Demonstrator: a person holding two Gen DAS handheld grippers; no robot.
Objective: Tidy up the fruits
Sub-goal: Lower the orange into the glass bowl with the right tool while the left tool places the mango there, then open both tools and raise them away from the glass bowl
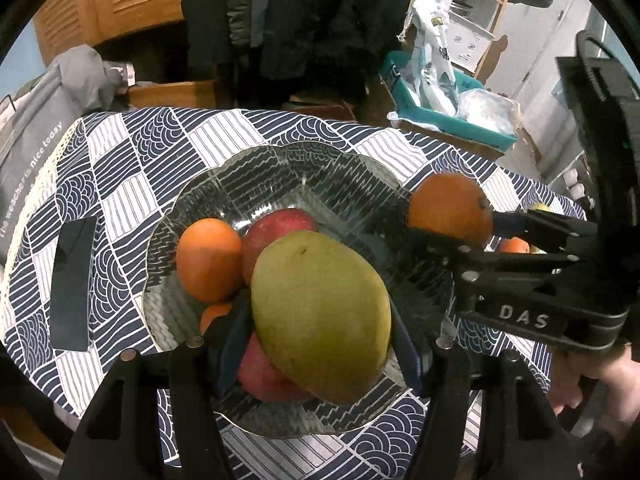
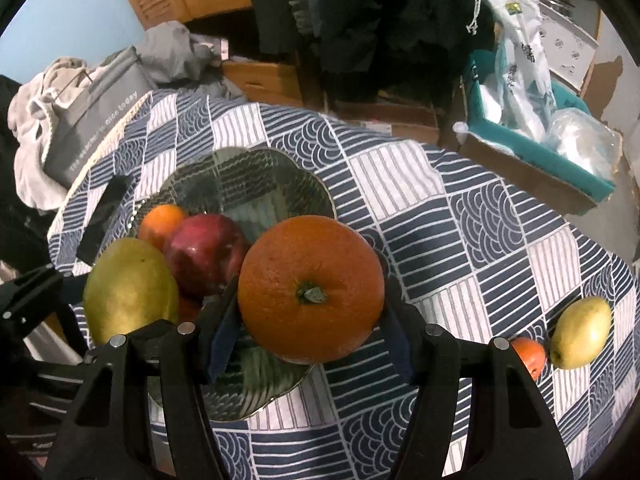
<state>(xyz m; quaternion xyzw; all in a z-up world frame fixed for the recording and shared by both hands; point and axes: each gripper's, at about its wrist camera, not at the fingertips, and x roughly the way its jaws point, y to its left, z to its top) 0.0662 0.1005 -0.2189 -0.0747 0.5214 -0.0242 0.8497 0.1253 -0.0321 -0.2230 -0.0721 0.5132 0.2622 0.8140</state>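
My left gripper (image 1: 320, 328) is shut on a green-yellow mango (image 1: 320, 316), held over the glass bowl (image 1: 280, 168). Inside the bowl lie an orange (image 1: 208, 258), a red apple (image 1: 276, 226), another red fruit (image 1: 264, 372) and a small orange fruit (image 1: 214, 314). My right gripper (image 2: 310, 320) is shut on a large orange (image 2: 310, 288), stem towards the camera, above the bowl's (image 2: 256, 176) right rim. In the left wrist view the right gripper (image 1: 448, 224) with its orange (image 1: 450, 208) hangs at the bowl's right edge. The mango (image 2: 128, 288) shows at the left.
A patterned blue and white cloth (image 2: 460, 220) covers the table. A yellow-green pear (image 2: 580, 332) and a small tangerine (image 2: 530, 356) lie at the right. A dark phone (image 1: 72, 284) lies left of the bowl. Beyond the table stands a teal box (image 1: 448, 120) with bags.
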